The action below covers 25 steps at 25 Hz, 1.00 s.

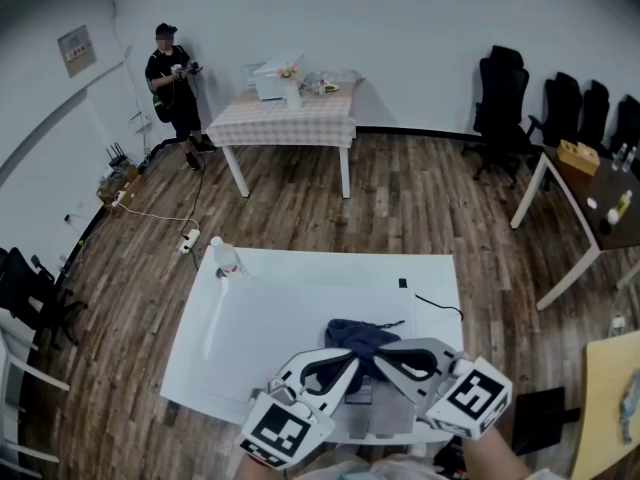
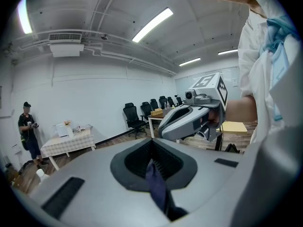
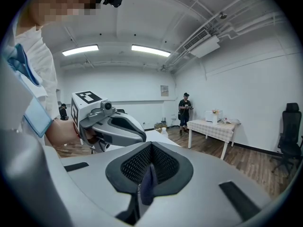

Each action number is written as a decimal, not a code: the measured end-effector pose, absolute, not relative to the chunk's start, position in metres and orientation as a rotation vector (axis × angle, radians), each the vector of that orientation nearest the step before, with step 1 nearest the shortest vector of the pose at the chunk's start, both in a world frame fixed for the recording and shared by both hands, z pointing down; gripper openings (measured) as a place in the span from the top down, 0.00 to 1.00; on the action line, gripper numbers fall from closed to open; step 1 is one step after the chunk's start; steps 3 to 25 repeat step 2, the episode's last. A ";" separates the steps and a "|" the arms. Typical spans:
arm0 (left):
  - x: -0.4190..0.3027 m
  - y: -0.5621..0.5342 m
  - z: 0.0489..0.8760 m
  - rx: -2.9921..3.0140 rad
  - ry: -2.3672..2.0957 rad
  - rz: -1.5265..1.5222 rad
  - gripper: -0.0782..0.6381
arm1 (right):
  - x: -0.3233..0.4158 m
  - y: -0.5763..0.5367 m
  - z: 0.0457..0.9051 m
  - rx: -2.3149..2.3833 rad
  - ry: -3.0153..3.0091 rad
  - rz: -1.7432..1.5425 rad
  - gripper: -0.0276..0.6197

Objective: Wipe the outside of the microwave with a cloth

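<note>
No wiping has begun, by the look of it. The cloth point(image 1: 362, 334), dark blue, lies bunched at the near edge of the table point(image 1: 300, 303), and both claws are clamped on it: the left gripper point(image 1: 350, 368) and the right gripper point(image 1: 388, 356) meet over it, tips close together. The only likely microwave point(image 1: 271, 80) is a white box well beyond the table's far edge, on a checked table point(image 1: 290, 123); I cannot confirm from here that it is the microwave. So I judge the cloth is secured, and what is left is carrying it across the room and wiping every outer face.

The head view alone shows the layout: the cloth's place on the table, a bottle point(image 1: 227, 259) at the table's far left corner, and a person point(image 1: 176, 86) standing beyond the table, left of the checked table. It cannot show the jaws' bite. The 2 gripper views do: in each, the jaws are fully together with a thin fold of blue cloth pinched between the ribbed pads. Each also shows the other gripper just beside it, but neither shows the tabletop under the cloth.
</note>
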<state>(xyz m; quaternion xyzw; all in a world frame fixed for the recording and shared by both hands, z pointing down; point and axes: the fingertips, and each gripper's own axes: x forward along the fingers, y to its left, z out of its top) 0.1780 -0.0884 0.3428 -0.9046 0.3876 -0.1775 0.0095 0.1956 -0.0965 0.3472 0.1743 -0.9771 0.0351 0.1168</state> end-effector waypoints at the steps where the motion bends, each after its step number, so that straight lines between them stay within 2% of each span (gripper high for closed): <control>1: 0.178 -0.089 0.343 -2.826 1.210 -0.553 0.89 | 0.196 -0.097 0.347 0.511 -2.859 0.104 0.91; 25: 0.178 -0.089 0.343 -2.827 1.210 -0.551 0.89 | 0.195 -0.097 0.347 0.511 -2.858 0.104 0.91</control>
